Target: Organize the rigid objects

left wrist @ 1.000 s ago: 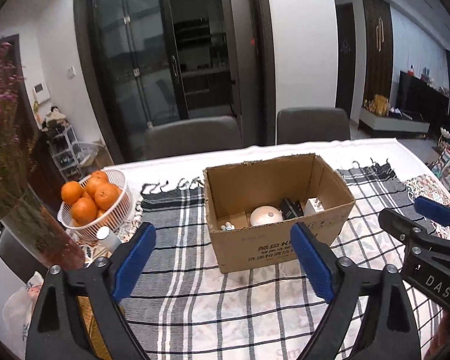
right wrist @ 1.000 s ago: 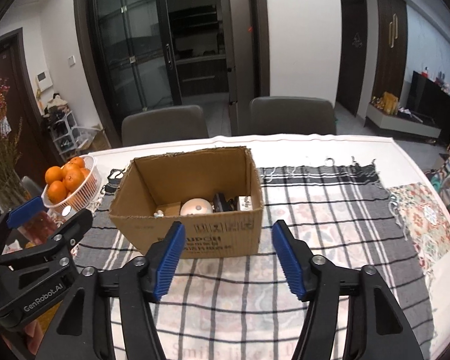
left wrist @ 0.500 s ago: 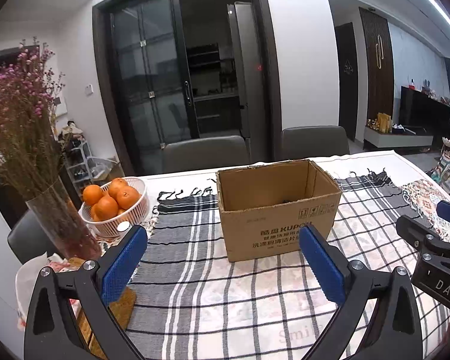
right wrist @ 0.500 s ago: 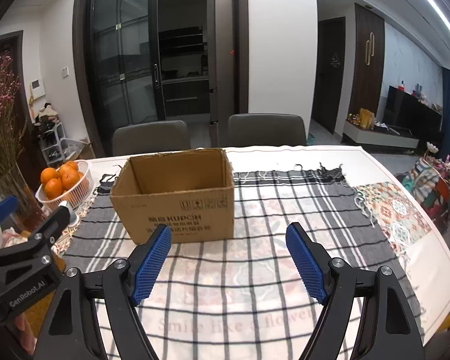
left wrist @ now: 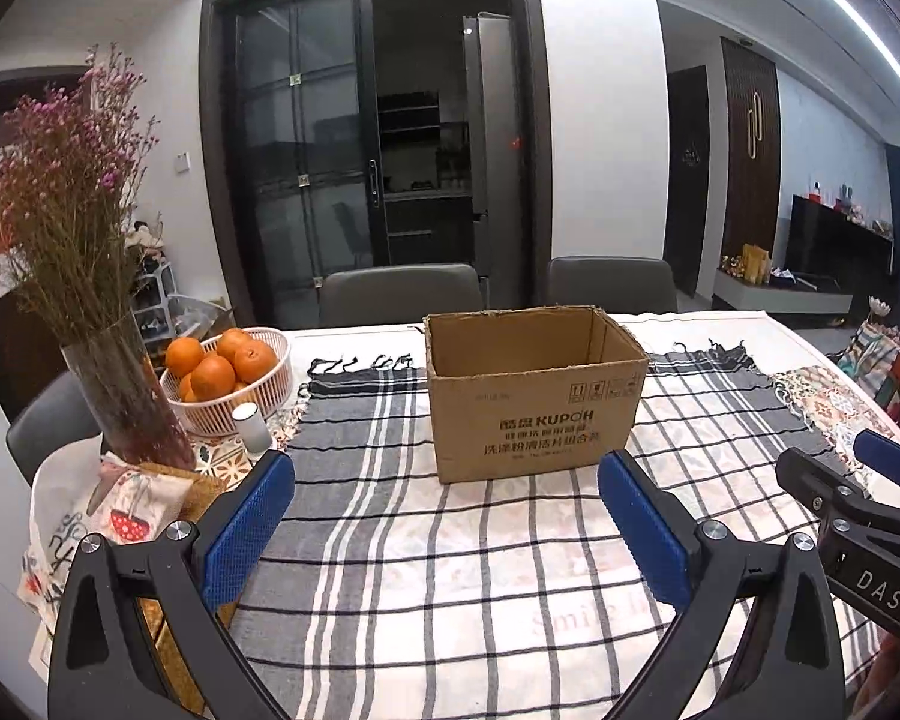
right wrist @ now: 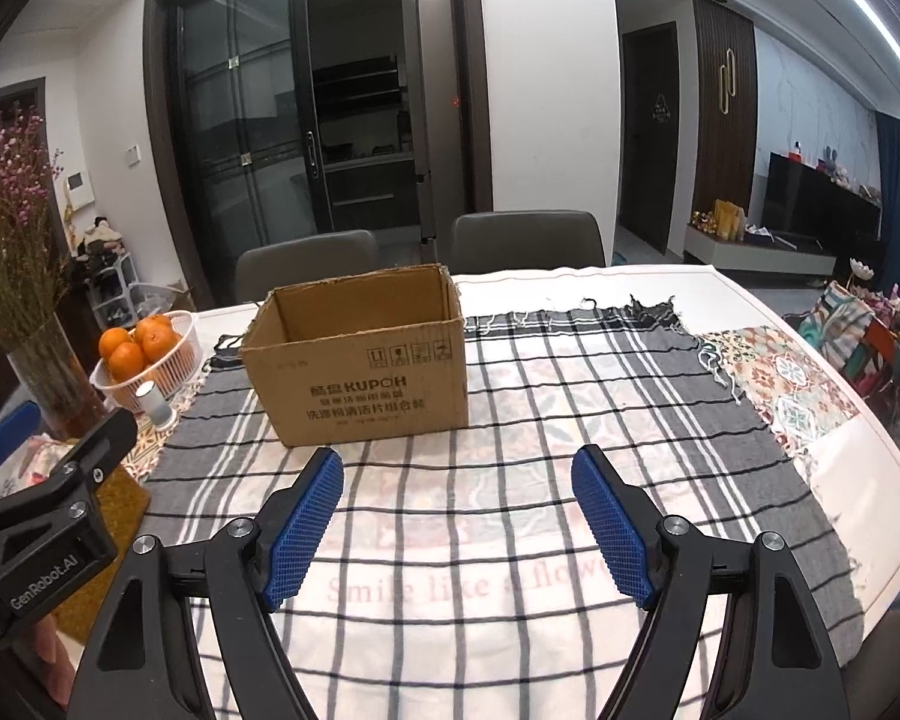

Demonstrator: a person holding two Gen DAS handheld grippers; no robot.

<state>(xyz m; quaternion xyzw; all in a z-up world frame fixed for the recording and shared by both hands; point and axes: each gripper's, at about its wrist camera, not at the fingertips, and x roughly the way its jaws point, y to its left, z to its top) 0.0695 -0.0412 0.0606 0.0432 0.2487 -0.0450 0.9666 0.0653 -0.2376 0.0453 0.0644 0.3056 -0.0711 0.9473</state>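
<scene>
An open cardboard box (left wrist: 534, 402) printed "KUPOH" stands on the checked cloth in the middle of the table; it also shows in the right wrist view (right wrist: 360, 366). Its inside is hidden from this low angle. My left gripper (left wrist: 447, 531) is open and empty, held low in front of the box. My right gripper (right wrist: 457, 525) is open and empty, in front of the box and a little to its right. Each gripper shows at the edge of the other's view.
A white basket of oranges (left wrist: 225, 381), a small white bottle (left wrist: 252, 426) and a glass vase of dried flowers (left wrist: 126, 396) stand at the left. A patterned pouch (left wrist: 132, 504) lies by the vase. Two grey chairs (left wrist: 399, 294) stand behind the table. The table edge (right wrist: 870, 480) runs at the right.
Both grippers have dropped lower and pulled back from the box. The items inside the box, seen from above a second ago, are now out of sight.
</scene>
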